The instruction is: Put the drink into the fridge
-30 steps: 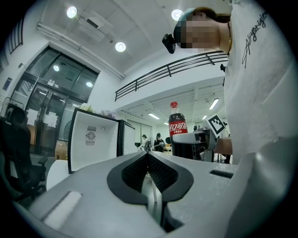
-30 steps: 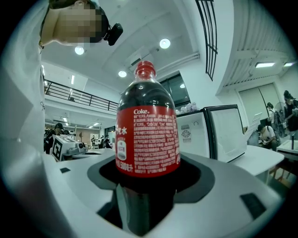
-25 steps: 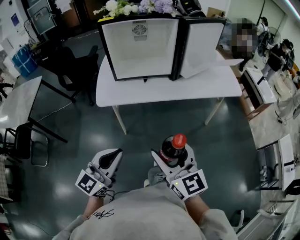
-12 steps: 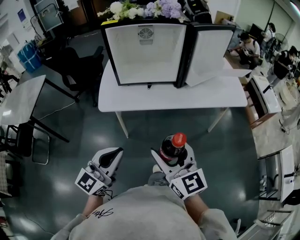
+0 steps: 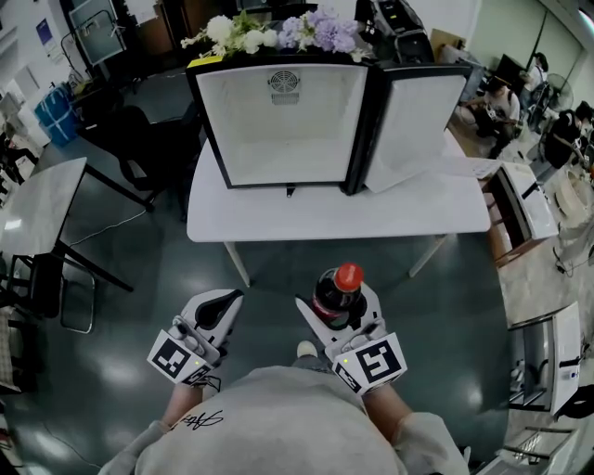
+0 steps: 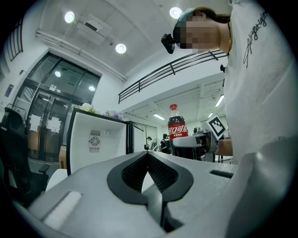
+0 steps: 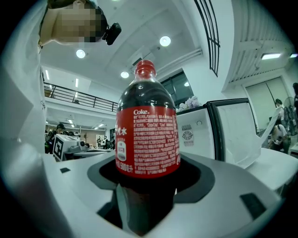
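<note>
Right claw (image 5: 336, 308) is clenched round a dark plastic cola bottle with a red cap and red label (image 5: 340, 286). The bottle stands upright with its cap pointing up at me. In the right gripper view the bottle (image 7: 148, 135) fills the gap, and both jaws press on its dark lower body, just under the label.

Left claw (image 5: 225, 304) is clenched on nothing. In the left gripper view the ribbed pads (image 6: 135, 171) meet at their tips with nothing between them. From there the bottle (image 6: 177, 130) shows off to the side, sticking up out of the other claw.

Both claws are close in front of my chest, side by side but apart, over the dark glossy floor (image 5: 139, 306).

Ahead, well apart from the bottle, a white rectangular bench (image 5: 325, 211) carries a small black-framed fridge with a white interior (image 5: 278, 111). Its door (image 5: 413, 107) is swung open to the right. White and purple flowers (image 5: 278, 28) show at the fridge's top edge.
</note>
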A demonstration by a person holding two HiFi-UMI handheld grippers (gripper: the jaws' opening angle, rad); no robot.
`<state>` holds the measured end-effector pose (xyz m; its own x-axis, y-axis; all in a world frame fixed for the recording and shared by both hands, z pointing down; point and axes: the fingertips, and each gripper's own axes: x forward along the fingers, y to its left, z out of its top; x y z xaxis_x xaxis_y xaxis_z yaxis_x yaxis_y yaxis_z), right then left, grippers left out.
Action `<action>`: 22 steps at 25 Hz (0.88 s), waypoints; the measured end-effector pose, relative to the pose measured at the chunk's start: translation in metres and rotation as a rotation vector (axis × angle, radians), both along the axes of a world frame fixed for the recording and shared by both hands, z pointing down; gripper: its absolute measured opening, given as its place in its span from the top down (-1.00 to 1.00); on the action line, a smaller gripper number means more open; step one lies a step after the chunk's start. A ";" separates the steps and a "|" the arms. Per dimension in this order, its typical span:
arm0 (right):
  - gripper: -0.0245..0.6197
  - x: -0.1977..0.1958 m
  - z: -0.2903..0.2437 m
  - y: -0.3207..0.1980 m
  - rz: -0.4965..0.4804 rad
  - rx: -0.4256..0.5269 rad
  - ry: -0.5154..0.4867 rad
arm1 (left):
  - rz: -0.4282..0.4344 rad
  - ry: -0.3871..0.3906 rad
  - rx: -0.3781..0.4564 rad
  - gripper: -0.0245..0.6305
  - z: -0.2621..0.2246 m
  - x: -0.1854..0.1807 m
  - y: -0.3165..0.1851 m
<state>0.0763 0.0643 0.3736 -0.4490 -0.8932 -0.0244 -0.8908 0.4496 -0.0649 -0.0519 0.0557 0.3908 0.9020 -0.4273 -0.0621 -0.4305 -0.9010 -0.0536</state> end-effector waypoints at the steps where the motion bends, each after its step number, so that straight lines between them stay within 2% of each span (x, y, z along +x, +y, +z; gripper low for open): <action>1: -0.02 0.002 0.000 -0.005 -0.003 -0.001 -0.001 | 0.000 0.000 0.002 0.91 -0.001 0.003 -0.005; 10: -0.02 0.015 0.003 -0.039 -0.052 -0.011 -0.001 | -0.006 -0.020 0.001 0.92 0.000 0.027 -0.036; 22: -0.02 0.025 0.007 -0.074 -0.126 -0.015 0.011 | -0.085 0.008 -0.009 0.91 0.004 0.037 -0.062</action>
<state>0.1017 -0.0100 0.3810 -0.5575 -0.8302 -0.0058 -0.8283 0.5567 -0.0630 -0.0151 -0.0068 0.3949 0.8617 -0.5033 -0.0650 -0.5063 -0.8613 -0.0423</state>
